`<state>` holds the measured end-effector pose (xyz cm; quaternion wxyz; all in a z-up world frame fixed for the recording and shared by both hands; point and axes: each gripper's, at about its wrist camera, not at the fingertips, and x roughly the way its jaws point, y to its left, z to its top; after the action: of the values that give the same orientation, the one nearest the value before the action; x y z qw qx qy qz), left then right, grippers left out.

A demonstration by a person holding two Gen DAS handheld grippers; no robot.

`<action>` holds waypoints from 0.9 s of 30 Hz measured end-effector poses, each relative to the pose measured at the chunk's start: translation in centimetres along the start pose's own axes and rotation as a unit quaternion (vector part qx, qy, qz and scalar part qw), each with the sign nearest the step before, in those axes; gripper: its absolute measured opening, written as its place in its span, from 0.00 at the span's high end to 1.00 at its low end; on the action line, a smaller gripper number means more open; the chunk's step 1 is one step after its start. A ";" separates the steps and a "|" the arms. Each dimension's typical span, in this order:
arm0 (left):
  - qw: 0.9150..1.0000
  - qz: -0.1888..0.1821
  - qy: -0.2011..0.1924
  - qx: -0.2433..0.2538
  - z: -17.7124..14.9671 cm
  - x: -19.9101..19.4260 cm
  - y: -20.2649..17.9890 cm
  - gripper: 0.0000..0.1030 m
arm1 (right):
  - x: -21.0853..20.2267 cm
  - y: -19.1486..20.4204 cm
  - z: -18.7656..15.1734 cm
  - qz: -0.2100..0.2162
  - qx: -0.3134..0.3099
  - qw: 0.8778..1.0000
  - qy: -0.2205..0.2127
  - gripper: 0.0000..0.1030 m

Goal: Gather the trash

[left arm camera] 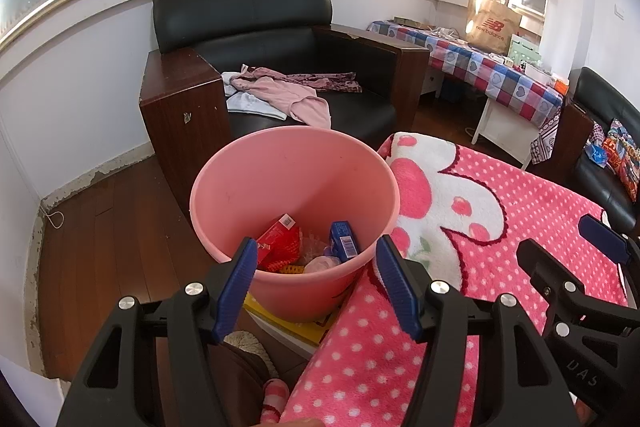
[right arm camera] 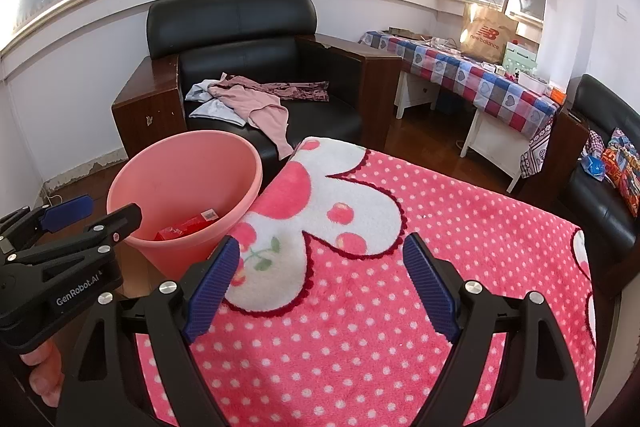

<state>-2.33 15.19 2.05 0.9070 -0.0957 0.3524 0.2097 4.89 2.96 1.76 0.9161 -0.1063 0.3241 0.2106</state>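
Trash sits in the bottom of a pink bucket (left arm camera: 294, 187): a red carton (left arm camera: 278, 241), a blue box (left arm camera: 343, 239) and some pale crumpled scraps between them. The bucket stands on the wooden floor (left arm camera: 116, 227), its rim touching the edge of a pink polka-dot blanket (right arm camera: 360, 307) with a white cherry-print patch, which covers the desk. The left tongs (left arm camera: 316, 285) hover over the near rim of the bucket with their blue pads spread wide and nothing between them. The right tongs (right arm camera: 320, 287) hang above the blanket, likewise spread and empty. Each pair shows at the edge of the other's view. Behind the bucket stands a black leather armchair (left arm camera: 256, 39) with wooden arms; pink and pale blue clothes (left arm camera: 280, 95) lie on its seat. Further right, a second desk under a checked cloth (left arm camera: 480, 71) carries a brown paper bag (left arm camera: 490, 27) and small clutter.
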 end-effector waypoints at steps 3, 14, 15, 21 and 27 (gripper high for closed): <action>1.000 0.000 0.000 0.000 -0.1 0.0 -0.1 0.40 | 0.0 0.0 0.0 0.000 0.000 1.000 0.000 0.18; 1.000 0.000 0.000 0.001 0.0 0.0 -0.1 0.40 | 0.0 0.0 0.0 0.000 0.001 1.000 0.000 0.18; 1.000 0.000 0.000 0.000 0.0 0.0 -0.1 0.40 | 0.0 0.0 0.0 0.001 0.001 1.000 0.000 0.18; 1.000 0.001 0.000 0.000 0.0 -0.1 -0.1 0.40 | 0.0 0.0 0.0 0.001 0.001 1.000 -0.001 0.18; 1.000 0.006 -0.003 -0.003 -0.2 0.0 0.0 0.40 | 0.0 0.2 0.1 0.001 0.001 1.000 0.000 0.18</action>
<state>-2.46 15.15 1.92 0.9067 -0.0955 0.3492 0.2166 4.87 3.13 1.77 0.9159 -0.1049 0.3248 0.2115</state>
